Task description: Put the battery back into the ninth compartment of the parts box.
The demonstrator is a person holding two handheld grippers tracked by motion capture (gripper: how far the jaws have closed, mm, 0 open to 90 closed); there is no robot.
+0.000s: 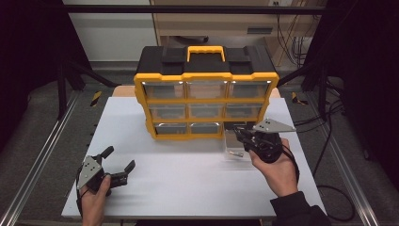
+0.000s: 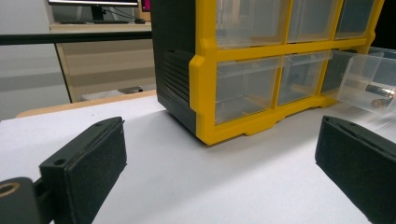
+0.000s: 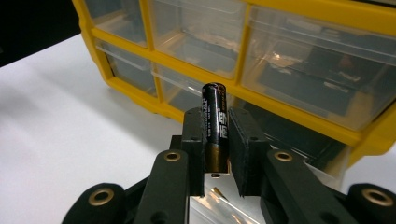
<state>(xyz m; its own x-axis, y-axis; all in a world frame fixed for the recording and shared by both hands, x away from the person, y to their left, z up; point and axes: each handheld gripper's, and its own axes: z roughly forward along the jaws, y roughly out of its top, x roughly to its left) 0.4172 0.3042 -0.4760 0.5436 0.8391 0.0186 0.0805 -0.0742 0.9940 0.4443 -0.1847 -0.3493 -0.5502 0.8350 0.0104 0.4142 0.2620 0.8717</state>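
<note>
Battery (image 3: 215,123) is pinched upright in the right gripper (image 3: 215,149), just over the pulled-out drawer (image 1: 235,143) by the organizer (image 1: 205,89). Left gripper (image 1: 116,162) sits spread wide over the bench (image 1: 179,179).

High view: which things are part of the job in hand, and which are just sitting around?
In the job:
- battery, clamped in the right gripper
- clear drawer pulled out onto the table
- yellow organizer

Lying about:
- left gripper, open and idle on the table
- cables on the floor
</note>
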